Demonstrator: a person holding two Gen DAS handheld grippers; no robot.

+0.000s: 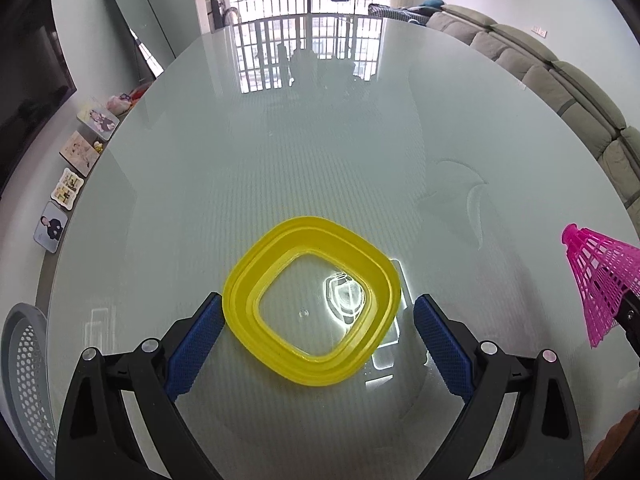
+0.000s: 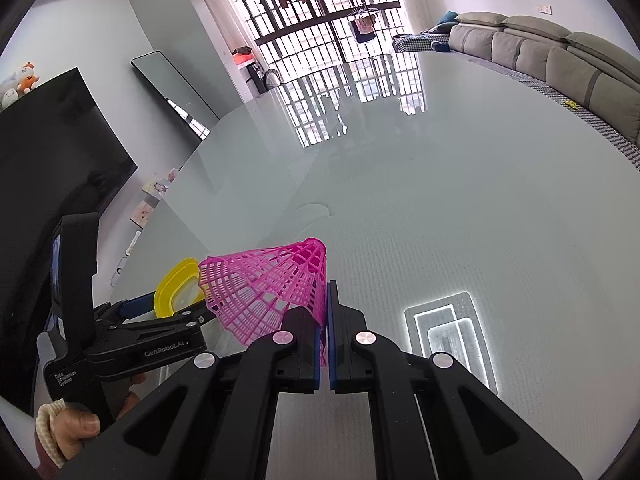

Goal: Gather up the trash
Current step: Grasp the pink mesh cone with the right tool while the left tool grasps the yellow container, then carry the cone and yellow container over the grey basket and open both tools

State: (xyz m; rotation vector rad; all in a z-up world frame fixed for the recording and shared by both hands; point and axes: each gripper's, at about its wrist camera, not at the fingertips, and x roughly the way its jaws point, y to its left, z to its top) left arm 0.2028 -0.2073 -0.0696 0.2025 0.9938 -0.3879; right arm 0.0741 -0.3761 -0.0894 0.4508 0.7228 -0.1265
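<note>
1. Only the left wrist view shows the grey perforated basket (image 1: 28, 376) off the table's (image 1: 320, 168) near left edge.
2. The left gripper (image 1: 318, 322), tongs apart, straddles the yellow lid (image 1: 312, 304) on the table; the right gripper (image 2: 327, 300) clamps the pink shuttlecock (image 2: 268, 288).

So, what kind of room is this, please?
Most likely the living room of a home: a long grey sofa along one wall, a large dark television opposite, a glass-topped table, and laundry hanging at the barred window.
</note>
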